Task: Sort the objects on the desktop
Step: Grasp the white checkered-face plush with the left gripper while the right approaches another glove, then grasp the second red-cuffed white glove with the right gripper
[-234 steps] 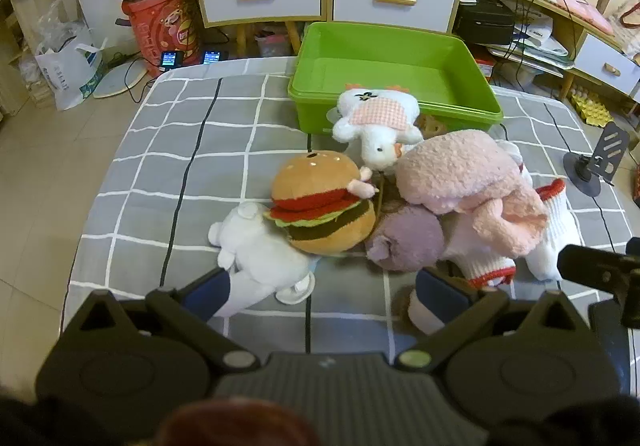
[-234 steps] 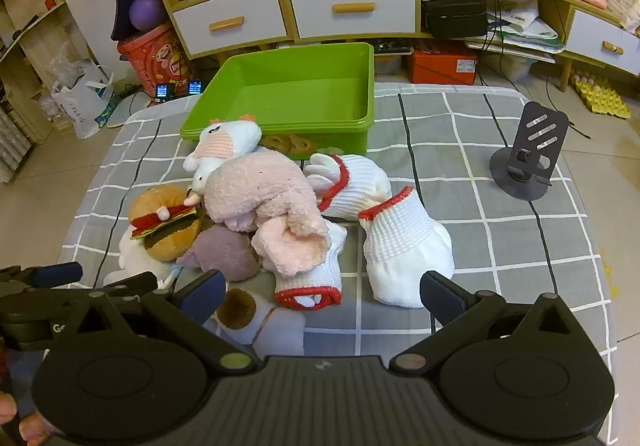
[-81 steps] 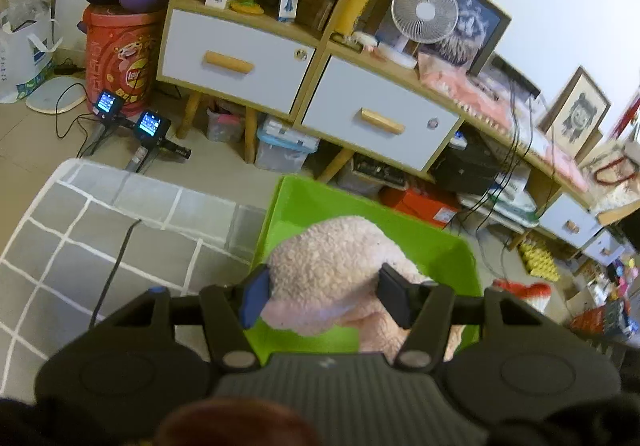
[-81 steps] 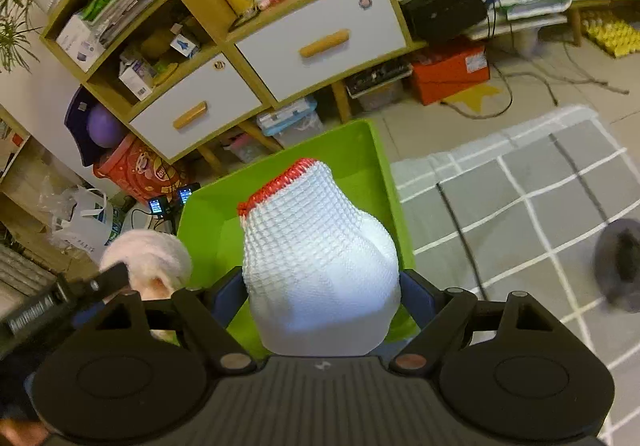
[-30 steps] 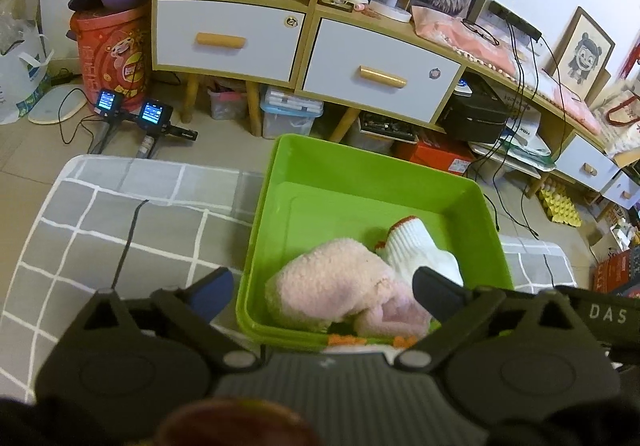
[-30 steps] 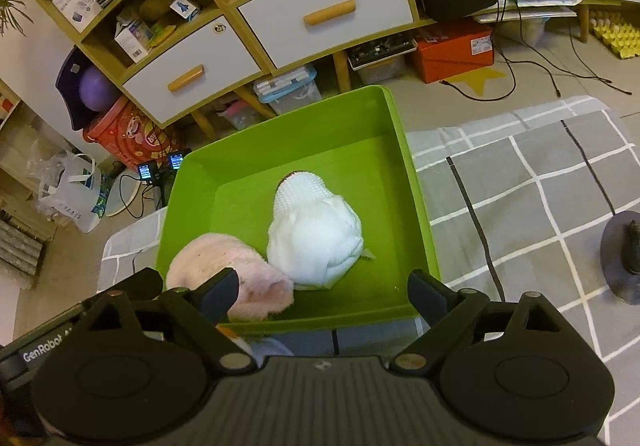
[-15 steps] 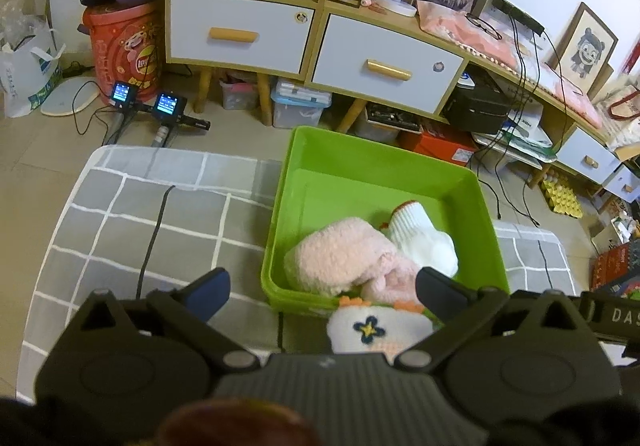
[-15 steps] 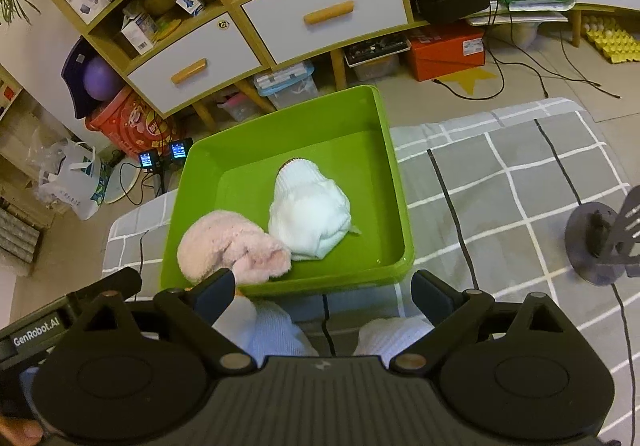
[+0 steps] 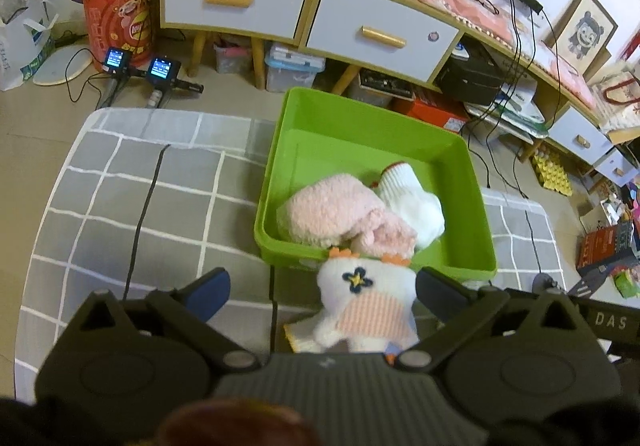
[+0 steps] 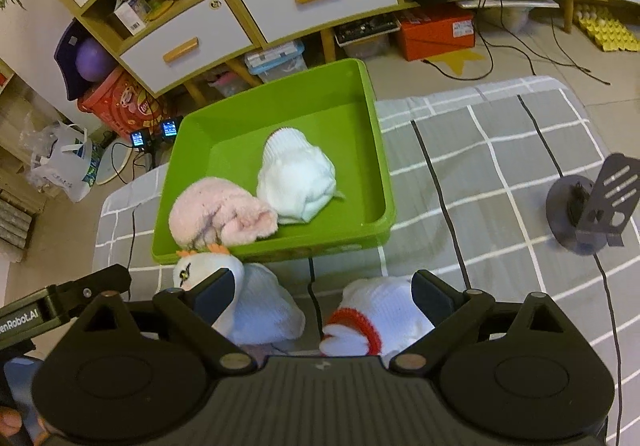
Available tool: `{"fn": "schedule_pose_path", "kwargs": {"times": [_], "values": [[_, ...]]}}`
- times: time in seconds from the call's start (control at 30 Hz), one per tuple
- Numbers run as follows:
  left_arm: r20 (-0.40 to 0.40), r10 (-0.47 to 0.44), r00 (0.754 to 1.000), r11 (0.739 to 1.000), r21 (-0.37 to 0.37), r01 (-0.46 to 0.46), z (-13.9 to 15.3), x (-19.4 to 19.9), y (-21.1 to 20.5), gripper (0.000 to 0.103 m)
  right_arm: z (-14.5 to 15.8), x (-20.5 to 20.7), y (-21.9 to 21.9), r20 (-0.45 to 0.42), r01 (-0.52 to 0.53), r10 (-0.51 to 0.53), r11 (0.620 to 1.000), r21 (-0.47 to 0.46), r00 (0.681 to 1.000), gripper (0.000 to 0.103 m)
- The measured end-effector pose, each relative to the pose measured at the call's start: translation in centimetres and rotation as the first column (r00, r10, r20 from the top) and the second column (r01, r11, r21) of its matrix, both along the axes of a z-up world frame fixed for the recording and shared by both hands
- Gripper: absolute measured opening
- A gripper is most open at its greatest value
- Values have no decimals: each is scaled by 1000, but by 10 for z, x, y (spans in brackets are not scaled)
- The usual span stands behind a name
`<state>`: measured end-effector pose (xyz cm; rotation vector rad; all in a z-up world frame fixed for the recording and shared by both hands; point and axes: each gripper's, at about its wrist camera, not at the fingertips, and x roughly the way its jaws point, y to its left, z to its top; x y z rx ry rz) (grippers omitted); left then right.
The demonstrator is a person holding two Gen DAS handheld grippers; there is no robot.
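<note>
Two soft items, a pink plush (image 9: 340,212) and a white sock (image 10: 298,176), are already lodged in the green bin (image 9: 478,206), while a white duck toy (image 9: 366,300) and a red-cuffed sock (image 10: 380,316), seen only by the right wrist, are left on the surface (image 10: 500,150) between empty, spread jaws of the left gripper (image 9: 322,284) and right gripper (image 10: 322,288).

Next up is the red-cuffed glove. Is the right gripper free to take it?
Probably yes: the right gripper is open and empty, and the red-cuffed white glove lies on the cloth between its fingers, uncovered.

"DAS" on right tongs (image 9: 608,320); "enRobot.AI" on left tongs (image 10: 24,320).
</note>
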<state>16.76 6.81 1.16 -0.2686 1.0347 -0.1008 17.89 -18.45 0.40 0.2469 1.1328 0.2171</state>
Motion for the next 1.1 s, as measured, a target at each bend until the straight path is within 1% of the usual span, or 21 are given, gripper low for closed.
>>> {"fn": "schedule_pose_path", "kwargs": {"times": [0.63,0.9,1.1], "values": [[-65,-49,997,999,17,50,-22,2,-18,102,-38,4,-10,-113,31,-31,1000,-1,993,96],[-83,-78,993,996,37,82,-34,4,-32,102,-50,5,-11,-141,32,-33,999,-6,989,96],[-87,-84,993,995,49,89,-42,5,-40,102,-58,5,-12,-157,33,-34,999,-15,987,96]]}}
